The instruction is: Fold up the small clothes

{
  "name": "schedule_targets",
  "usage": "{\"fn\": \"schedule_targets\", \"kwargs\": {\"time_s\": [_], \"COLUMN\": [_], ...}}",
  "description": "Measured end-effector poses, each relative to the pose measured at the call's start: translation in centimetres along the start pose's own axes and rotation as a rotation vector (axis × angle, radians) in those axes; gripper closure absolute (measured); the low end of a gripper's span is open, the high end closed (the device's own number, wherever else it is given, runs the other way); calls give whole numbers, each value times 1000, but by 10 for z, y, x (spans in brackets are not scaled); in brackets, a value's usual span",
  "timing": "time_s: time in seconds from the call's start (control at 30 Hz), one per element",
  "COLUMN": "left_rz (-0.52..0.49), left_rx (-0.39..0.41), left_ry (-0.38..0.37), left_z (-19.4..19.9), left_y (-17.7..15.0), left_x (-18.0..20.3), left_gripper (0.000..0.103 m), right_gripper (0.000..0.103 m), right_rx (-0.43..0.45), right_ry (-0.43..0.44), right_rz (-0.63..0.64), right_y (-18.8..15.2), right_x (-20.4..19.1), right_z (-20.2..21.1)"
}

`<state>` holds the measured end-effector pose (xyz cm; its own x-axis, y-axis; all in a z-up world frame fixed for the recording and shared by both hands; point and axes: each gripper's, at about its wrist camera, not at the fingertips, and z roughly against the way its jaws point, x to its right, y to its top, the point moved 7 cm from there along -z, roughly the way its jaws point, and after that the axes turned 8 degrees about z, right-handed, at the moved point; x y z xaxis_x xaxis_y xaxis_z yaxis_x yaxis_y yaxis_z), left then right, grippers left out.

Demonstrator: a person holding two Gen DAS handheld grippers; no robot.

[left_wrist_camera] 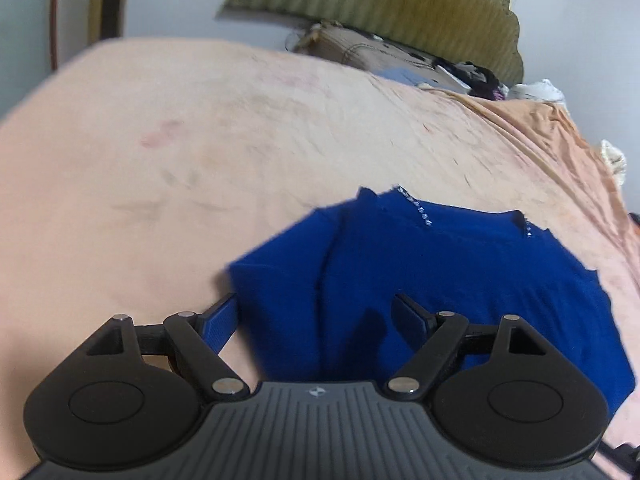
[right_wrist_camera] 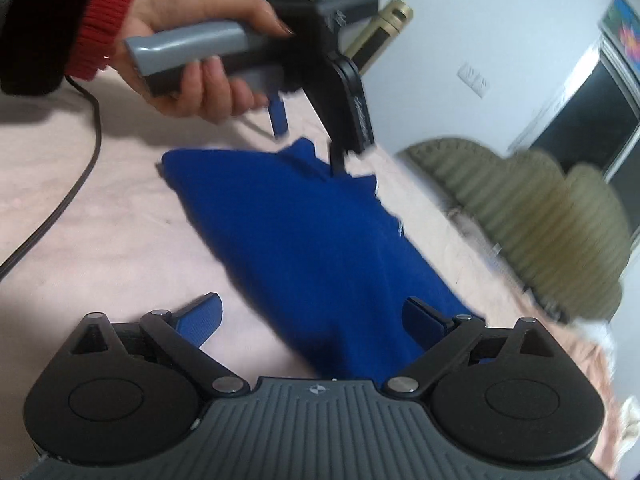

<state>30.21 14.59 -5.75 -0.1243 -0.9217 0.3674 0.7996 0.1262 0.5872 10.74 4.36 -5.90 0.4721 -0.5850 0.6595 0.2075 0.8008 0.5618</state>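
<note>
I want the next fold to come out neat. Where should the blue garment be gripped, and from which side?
Probably at its two corners on the beaded neckline end, each gripper coming in low from outside its own corner. The blue garment lies flat on the pink bedcover, so thin edges are the only pinchable parts. Both the left gripper and right gripper are open.

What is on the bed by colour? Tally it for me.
Blue garment: 1
Pink bedsheet: 1
Black cable: 1
Total: 3
</note>
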Motion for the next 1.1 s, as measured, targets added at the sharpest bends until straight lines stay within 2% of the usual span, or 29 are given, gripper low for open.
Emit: {"fn": "schedule_targets", "kwargs": {"time_s": [0.07, 0.17, 0.23, 0.27, 0.3, 0.33, 0.37, 0.4, 0.43, 0.47, 0.57, 0.67, 0.8, 0.93, 1.1], "left_rz": [-19, -52, -89, -103, -117, -133, -140, -128, -98, -72, -95, -152, -188, -169, -157], "left_rx": [11, 10, 3, -1, 2, 7, 2, -13, -37, -54, -38, 1, 35, 57, 69], "left_ry": [-1, -8, -2, 1, 11, 34, 51, 47, 24, 11, 76, 135, 207, 227, 268], "left_z": [-10, -23, -33, -37, -41, -43, -46, -48, -50, -52, -49, -37, -17, 0, 4], "left_y": [5, 12, 17, 19, 22, 26, 30, 34, 37, 40, 40, 38, 44, 54, 56], "left_x": [6, 18, 27, 30, 32, 34, 34, 34, 33, 33, 41, 61, 86, 112, 148], "left_gripper": [17, 17, 17, 21, 28, 49, 68, 77, 91, 91, 92, 93, 93, 93, 93], "right_gripper": [7, 8, 13, 20, 30, 36, 50, 58, 72, 83, 86, 91, 92, 92, 92], "right_rx": [6, 10, 13, 13, 16, 18, 17, 16, 11, 11, 21, 48, 99, 144, 154], "right_ry": [-9, -34, -53, -57, -59, -63, -62, -56, -43, -29, -17, 18, 31, -13, -55], "right_rz": [-6, -18, -10, -3, 5, 15, 25, 33, 42, 50, 45, -38, -185, -291, -427], "right_y": [9, 25, 35, 38, 42, 46, 48, 50, 52, 54, 53, 53, 47, 32, 0], "right_x": [0, 3, 6, 4, 3, 2, -1, -3, -5, -7, -9, 2, 33, 61, 96], "right_z": [-10, -29, -43, -49, -55, -61, -70, -74, -78, -82, -80, -69, -45, -13, 19]}}
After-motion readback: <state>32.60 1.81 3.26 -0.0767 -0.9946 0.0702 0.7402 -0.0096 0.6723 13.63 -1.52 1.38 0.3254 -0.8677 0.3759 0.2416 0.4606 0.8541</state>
